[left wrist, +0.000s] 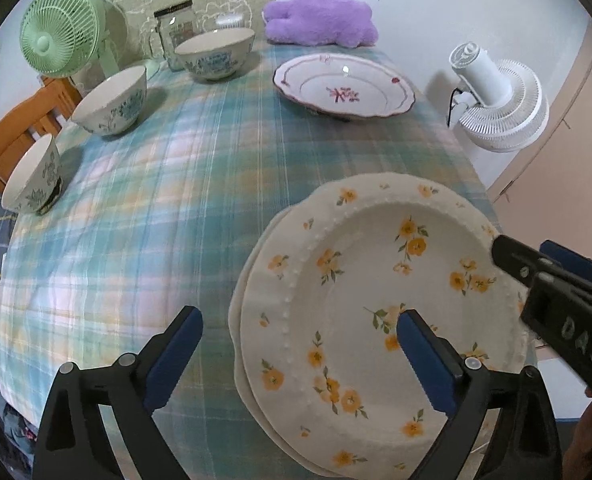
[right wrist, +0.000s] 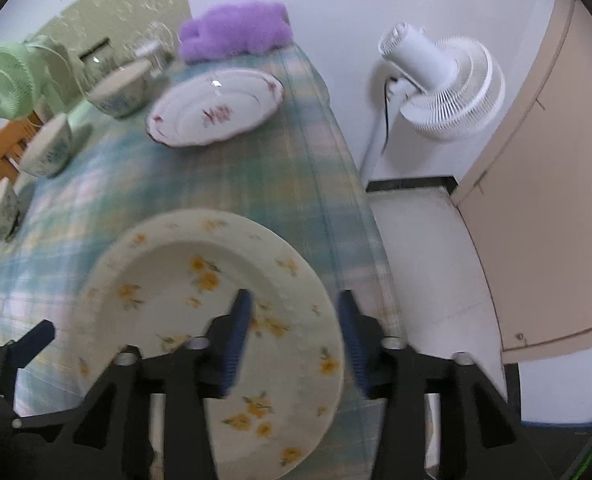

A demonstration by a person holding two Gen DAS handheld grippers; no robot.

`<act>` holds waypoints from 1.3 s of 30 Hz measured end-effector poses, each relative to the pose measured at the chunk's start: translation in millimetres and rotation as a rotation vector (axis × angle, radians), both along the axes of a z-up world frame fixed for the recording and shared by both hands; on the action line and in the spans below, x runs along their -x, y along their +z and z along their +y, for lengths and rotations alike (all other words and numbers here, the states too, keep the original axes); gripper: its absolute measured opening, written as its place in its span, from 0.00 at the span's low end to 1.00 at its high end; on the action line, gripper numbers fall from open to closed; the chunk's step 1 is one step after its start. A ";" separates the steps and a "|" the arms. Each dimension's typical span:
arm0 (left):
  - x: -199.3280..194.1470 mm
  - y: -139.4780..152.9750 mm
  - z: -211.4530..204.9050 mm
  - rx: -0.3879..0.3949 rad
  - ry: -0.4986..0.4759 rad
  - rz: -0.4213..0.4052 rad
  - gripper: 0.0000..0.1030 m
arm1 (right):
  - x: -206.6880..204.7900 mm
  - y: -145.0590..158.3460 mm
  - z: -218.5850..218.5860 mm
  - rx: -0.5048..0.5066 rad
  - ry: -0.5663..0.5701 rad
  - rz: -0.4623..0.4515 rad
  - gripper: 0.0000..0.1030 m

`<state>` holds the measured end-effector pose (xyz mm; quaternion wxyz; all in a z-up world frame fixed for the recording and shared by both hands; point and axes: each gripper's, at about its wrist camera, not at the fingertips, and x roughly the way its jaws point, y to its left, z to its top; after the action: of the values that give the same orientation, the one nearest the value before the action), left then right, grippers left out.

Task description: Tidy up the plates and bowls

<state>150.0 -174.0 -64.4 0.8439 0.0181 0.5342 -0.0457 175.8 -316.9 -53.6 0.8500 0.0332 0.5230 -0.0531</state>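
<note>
Both claws, the left claw (left wrist: pixel 300 354) and the right claw (right wrist: pixel 293 334), are matte black frames with silver screw heads and ribbed blue finger pads (left wrist: pixel 426 364), one side lettered "DAS" in white.

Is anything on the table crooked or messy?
A little. The yellow-flower plate sits on another plate but not squarely: the lower rim peeks out on one side. The nearest bowl looks tipped, though the lens curves things at the edges, so I can't be sure. Nothing looks spilled or broken.
</note>
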 end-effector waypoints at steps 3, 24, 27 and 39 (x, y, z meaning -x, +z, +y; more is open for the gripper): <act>-1.2 9.2 5.7 0.011 -0.016 -0.022 0.97 | 5.2 12.3 11.6 -0.002 0.013 -0.035 0.66; -54.1 93.7 39.4 0.041 -0.077 -0.205 0.98 | -25.8 91.8 49.6 -0.008 -0.019 -0.170 0.67; -73.6 97.5 34.9 0.041 -0.058 -0.219 0.98 | -44.9 96.8 46.5 -0.002 -0.005 -0.181 0.67; -161.4 92.6 10.4 -0.001 0.042 -0.256 0.98 | -151.9 94.7 26.8 -0.017 0.063 -0.219 0.67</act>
<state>311.4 -163.6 28.1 0.9059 0.0131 0.4226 -0.0252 327.7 -290.1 41.1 0.9029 0.0295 0.4284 -0.0182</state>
